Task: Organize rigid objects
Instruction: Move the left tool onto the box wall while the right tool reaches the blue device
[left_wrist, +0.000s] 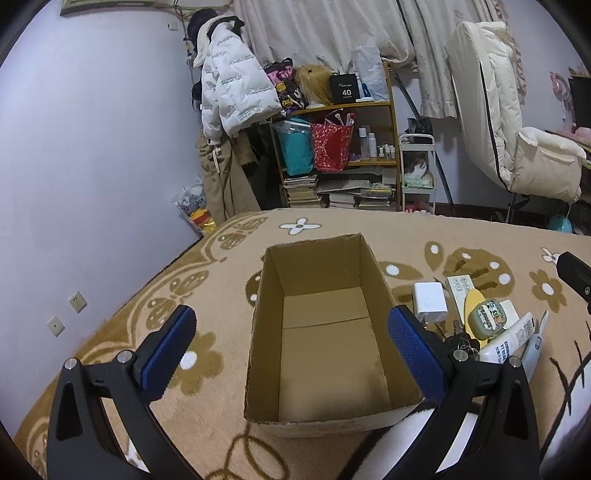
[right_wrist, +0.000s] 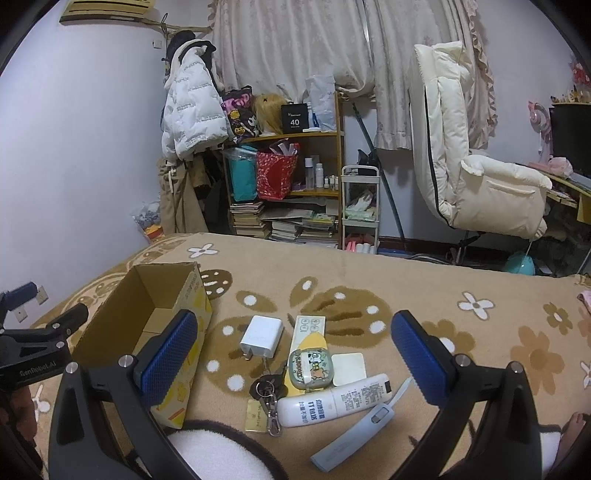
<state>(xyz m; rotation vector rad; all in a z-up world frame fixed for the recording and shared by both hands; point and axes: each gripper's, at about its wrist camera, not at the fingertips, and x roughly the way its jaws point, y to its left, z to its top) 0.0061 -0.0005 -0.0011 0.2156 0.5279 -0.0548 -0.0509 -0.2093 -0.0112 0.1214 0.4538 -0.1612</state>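
An empty cardboard box (left_wrist: 325, 413) (right_wrist: 110, 332) stands open-topped on the patterned blanket. My left gripper (left_wrist: 291, 354) hangs open over it, with one finger on each side of the box. To the right of the box lies a pile: a white charger (right_wrist: 261, 336) (left_wrist: 429, 302), a white remote (right_wrist: 309, 326), a small decorated case (right_wrist: 312, 370) (left_wrist: 487, 319), keys (right_wrist: 267, 391), a white tube (right_wrist: 332, 400) (left_wrist: 511, 338), a white square pad (right_wrist: 349, 368) and a pale blue stick-shaped device (right_wrist: 354, 435). My right gripper (right_wrist: 293, 354) is open above this pile and holds nothing.
The brown flowered blanket (right_wrist: 461, 332) covers a bed. Beyond its far edge stand a cluttered shelf (right_wrist: 288, 177), a small white cart (right_wrist: 360, 206), a cream chair (right_wrist: 480, 184) and a hung white jacket (left_wrist: 232, 85). The left gripper's frame (right_wrist: 33, 339) shows at the left of the right wrist view.
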